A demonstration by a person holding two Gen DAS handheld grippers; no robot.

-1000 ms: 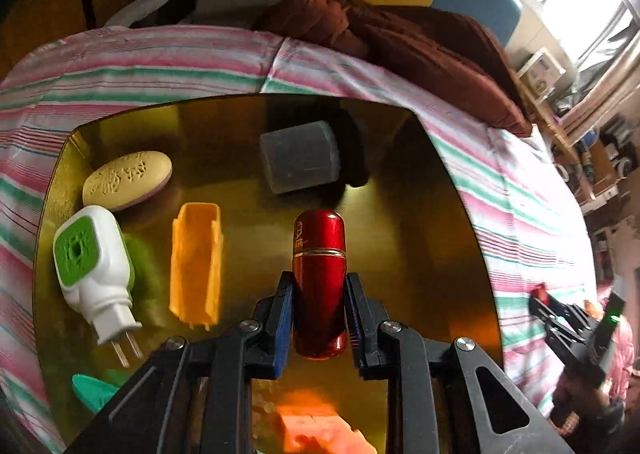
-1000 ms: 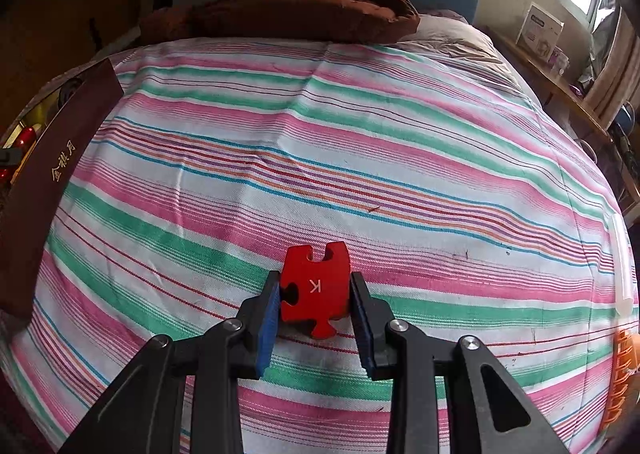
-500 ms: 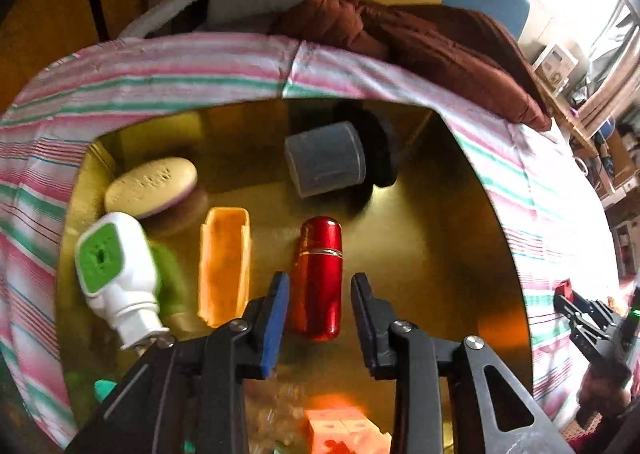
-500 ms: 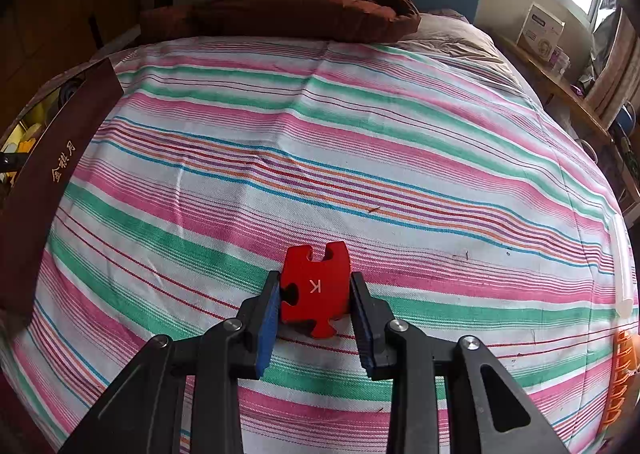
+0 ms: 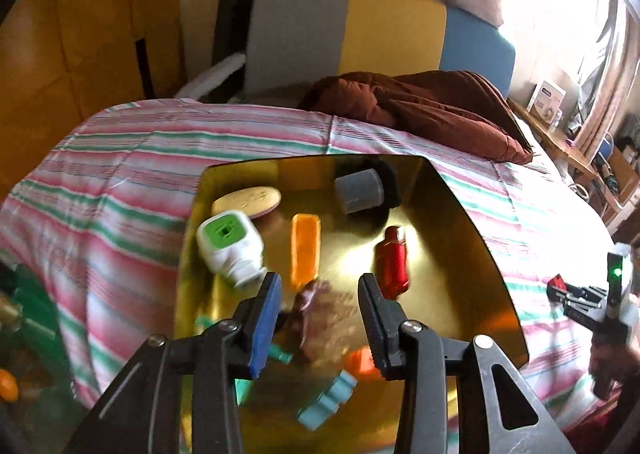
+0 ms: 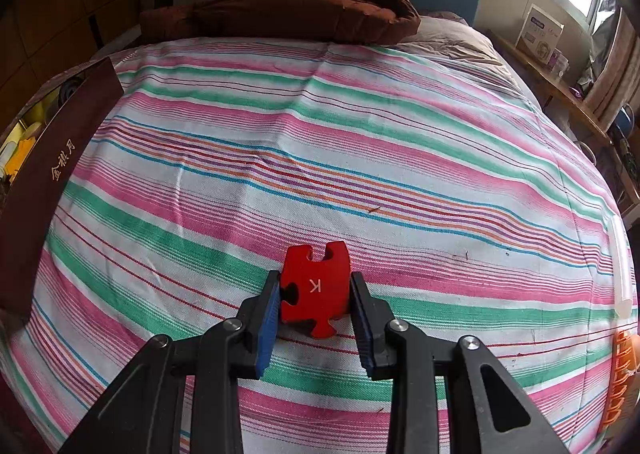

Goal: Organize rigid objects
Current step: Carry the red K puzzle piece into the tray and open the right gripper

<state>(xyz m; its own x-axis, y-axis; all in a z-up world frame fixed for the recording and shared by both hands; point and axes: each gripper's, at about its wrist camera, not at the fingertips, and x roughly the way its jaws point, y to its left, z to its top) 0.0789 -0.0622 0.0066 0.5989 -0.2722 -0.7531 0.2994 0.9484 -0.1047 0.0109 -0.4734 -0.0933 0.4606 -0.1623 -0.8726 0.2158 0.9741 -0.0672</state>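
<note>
Left jaws spreading over the gold tray, right jaws pinching the red puzzle piece.

My left gripper [image 5: 318,288] hangs above the gold tray [image 5: 460,206] on the striped bed [image 5: 120,182], jaws opening with nothing between them. The red cylinder [image 5: 393,268] lies on the tray floor just beyond my right-hand finger, clear of it. Around it I see an orange holder [image 5: 306,252], a white-and-green plug-in unit [image 5: 230,248], a beige oval soap [image 5: 248,200] and a grey cup [image 5: 359,190] at the far end. Nearer me are teal blocks [image 5: 328,400], an orange block [image 5: 360,364] and something brown, too blurred to name. A brown blanket [image 5: 420,110] is heaped behind the tray. My right gripper [image 6: 314,294] grips the red puzzle piece [image 6: 316,286], marked K, low over the open bedspread, with the tray's dark side [image 6: 48,174] well off to the left.
</note>
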